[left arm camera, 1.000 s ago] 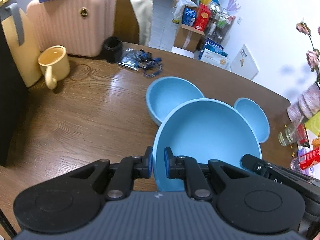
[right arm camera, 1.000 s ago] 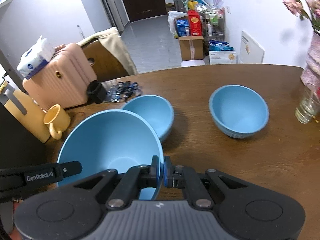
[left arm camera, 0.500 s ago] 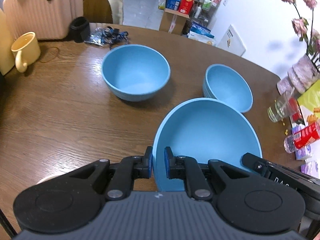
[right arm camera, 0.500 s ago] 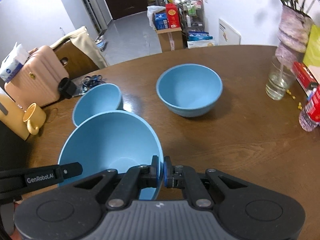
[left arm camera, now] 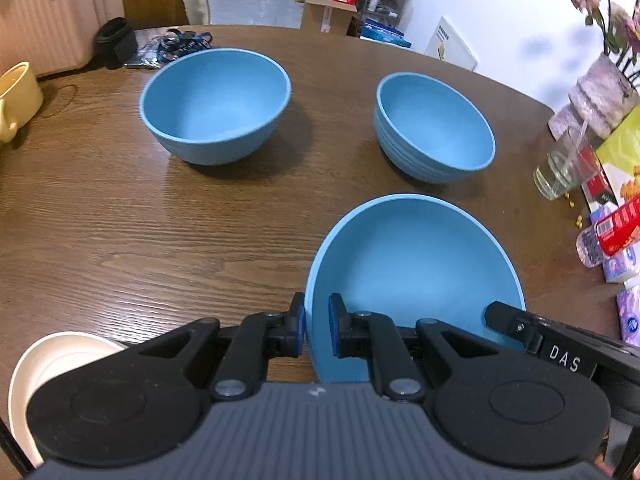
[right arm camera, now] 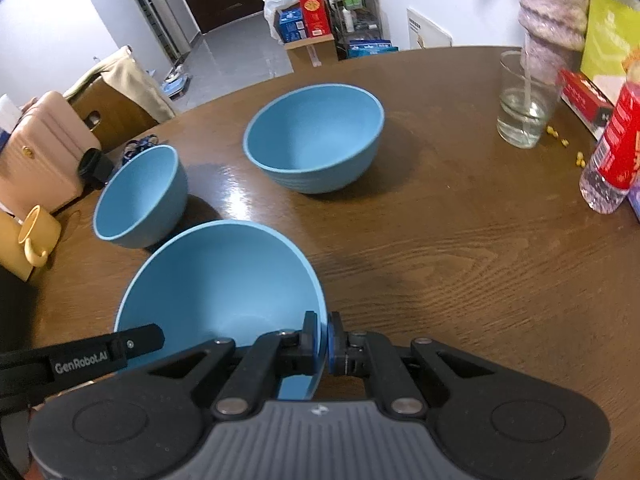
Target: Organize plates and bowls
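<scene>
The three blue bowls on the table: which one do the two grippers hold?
The nearest blue bowl: the left gripper and the right gripper each pinch its rim on opposite sides. The far-left bowl and the ridged bowl stand free on the table.

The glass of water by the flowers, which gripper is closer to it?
Right. The right gripper pinches the held bowl's rim on the side toward the glass; the left gripper pinches the opposite rim, farther away.
</scene>
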Motion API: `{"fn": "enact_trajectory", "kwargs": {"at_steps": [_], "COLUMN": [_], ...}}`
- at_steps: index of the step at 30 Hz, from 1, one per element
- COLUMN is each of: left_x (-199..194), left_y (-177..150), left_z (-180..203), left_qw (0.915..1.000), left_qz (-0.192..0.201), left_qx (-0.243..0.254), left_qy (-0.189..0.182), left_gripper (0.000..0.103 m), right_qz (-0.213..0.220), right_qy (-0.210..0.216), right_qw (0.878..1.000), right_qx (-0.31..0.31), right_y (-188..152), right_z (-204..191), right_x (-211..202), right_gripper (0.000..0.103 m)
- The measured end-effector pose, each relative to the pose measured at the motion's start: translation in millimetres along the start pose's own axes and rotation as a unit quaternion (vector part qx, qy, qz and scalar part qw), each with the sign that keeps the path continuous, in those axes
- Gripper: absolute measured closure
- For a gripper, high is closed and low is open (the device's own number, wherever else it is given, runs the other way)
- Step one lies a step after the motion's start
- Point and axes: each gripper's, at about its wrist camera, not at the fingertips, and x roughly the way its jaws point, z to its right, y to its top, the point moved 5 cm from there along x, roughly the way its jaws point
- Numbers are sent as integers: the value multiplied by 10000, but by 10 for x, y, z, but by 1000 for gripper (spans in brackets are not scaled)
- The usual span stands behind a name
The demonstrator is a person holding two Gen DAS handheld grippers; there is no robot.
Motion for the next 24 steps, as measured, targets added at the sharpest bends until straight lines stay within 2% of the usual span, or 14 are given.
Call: {"fn": "enact_trajectory", "kwargs": {"at_steps": [12, 24], "left_x": [244, 350], "left_y": [-160, -238], "left_z": [180, 312], "left_qw": [9997, 9994], "left_qz": [-21, -51], "left_qx": [262, 346], "left_qy": [22, 12], "left_gripper": [90, 90], "right_qz": [106, 109], "right_qy": [-192, -149], "right_qw": [9997, 9998], "right_qx": [-61, 24], "right_y": [-138, -199], "right_z": [224, 410], "right_x": [163, 229], "right_gripper": [99, 99]}}
